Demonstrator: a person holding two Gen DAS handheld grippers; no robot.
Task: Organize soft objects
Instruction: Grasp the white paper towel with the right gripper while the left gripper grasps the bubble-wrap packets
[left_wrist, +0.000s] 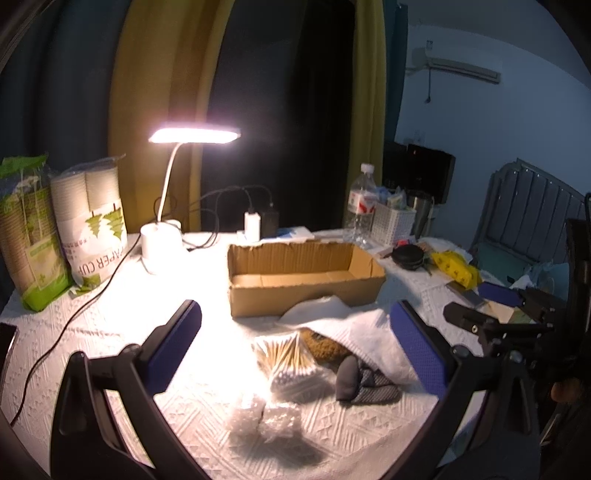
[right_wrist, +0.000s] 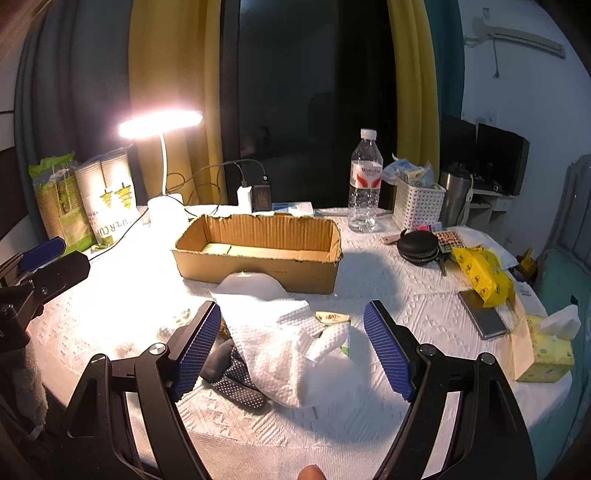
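Note:
An empty cardboard box (left_wrist: 303, 273) stands mid-table; it also shows in the right wrist view (right_wrist: 258, 254). In front of it lie a white towel (right_wrist: 284, 347), a grey sock (left_wrist: 364, 380), a brown fuzzy item (left_wrist: 325, 345), a bag of cotton swabs (left_wrist: 288, 363) and a clear bubble-wrap bag (left_wrist: 264, 419). My left gripper (left_wrist: 295, 354) is open and empty above the swabs and sock. My right gripper (right_wrist: 291, 350) is open and empty, its fingers on either side of the towel. The sock (right_wrist: 232, 373) lies partly under the towel.
A lit desk lamp (left_wrist: 162, 240) and paper cup packs (left_wrist: 92, 229) stand at the back left. A water bottle (right_wrist: 365, 184), white basket (right_wrist: 417, 210), black pouch (right_wrist: 419, 243), yellow packet (right_wrist: 484, 275), phone (right_wrist: 484, 314) and tissue box (right_wrist: 546, 350) are on the right.

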